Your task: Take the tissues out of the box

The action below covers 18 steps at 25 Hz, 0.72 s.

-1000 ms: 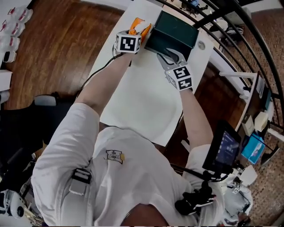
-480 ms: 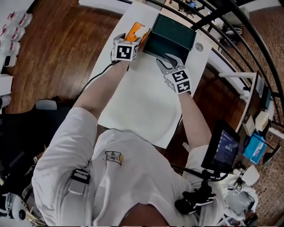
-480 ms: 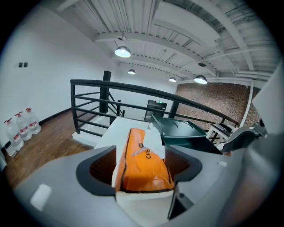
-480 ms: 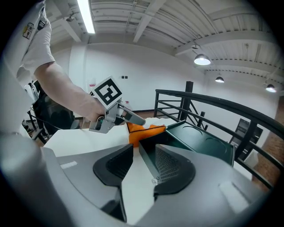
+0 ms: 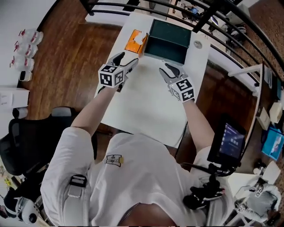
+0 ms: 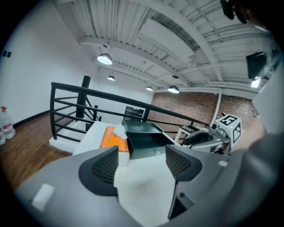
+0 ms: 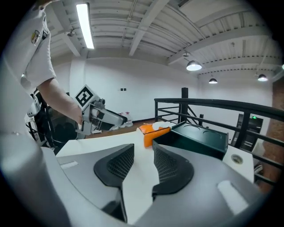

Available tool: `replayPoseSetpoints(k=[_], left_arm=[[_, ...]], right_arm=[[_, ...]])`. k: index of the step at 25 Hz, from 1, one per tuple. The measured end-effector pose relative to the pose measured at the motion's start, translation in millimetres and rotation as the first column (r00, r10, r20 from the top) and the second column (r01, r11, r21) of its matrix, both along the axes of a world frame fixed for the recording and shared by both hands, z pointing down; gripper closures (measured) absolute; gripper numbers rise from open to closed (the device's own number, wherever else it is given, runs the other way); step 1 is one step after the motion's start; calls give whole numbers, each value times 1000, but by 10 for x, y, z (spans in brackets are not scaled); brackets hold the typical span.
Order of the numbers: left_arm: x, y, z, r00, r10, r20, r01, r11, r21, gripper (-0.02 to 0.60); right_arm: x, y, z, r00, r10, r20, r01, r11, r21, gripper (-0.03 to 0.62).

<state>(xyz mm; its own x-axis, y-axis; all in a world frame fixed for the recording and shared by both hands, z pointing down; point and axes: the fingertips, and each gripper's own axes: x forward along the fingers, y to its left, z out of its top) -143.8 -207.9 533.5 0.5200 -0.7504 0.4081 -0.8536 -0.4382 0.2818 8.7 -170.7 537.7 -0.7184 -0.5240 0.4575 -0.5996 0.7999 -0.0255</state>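
Note:
An orange tissue pack (image 5: 135, 41) with a white tissue sticking out lies on the white table (image 5: 146, 104), against the left side of the dark green open box (image 5: 168, 39). My left gripper (image 5: 125, 61) hovers over the table short of the pack; its jaws have just been opening, stand open, and nothing is between them. My right gripper (image 5: 168, 71) is in front of the box; its jaws have just been closing a little, with a gap still left and nothing in it. The left gripper view shows the pack (image 6: 110, 138) and box (image 6: 146, 141) beyond the left gripper (image 6: 142, 166).
A small white round disc (image 5: 198, 44) lies on the table right of the box. A black railing (image 5: 133, 5) runs behind the table's far edge. An office chair (image 5: 26, 142) stands at the left, a monitor (image 5: 230, 144) at the right, and bottles (image 5: 26, 48) on the floor.
The left gripper has let go of the orange pack, left it beside the box, and drawn back and up with its jaws wider. The right gripper has pulled back from the box's front.

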Motion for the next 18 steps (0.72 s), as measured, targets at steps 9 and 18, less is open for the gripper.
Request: replayPoseSetpoints(k=[9, 18], left_arm=[[530, 1402, 357, 946, 323, -22, -324, 944, -59, 267], [884, 2482, 754, 773, 633, -46, -633, 765, -122, 386]], right_arm=[[37, 1229, 374, 998, 57, 10, -56, 994, -97, 465], [86, 2221, 745, 989, 144, -37, -148, 969, -196, 467]])
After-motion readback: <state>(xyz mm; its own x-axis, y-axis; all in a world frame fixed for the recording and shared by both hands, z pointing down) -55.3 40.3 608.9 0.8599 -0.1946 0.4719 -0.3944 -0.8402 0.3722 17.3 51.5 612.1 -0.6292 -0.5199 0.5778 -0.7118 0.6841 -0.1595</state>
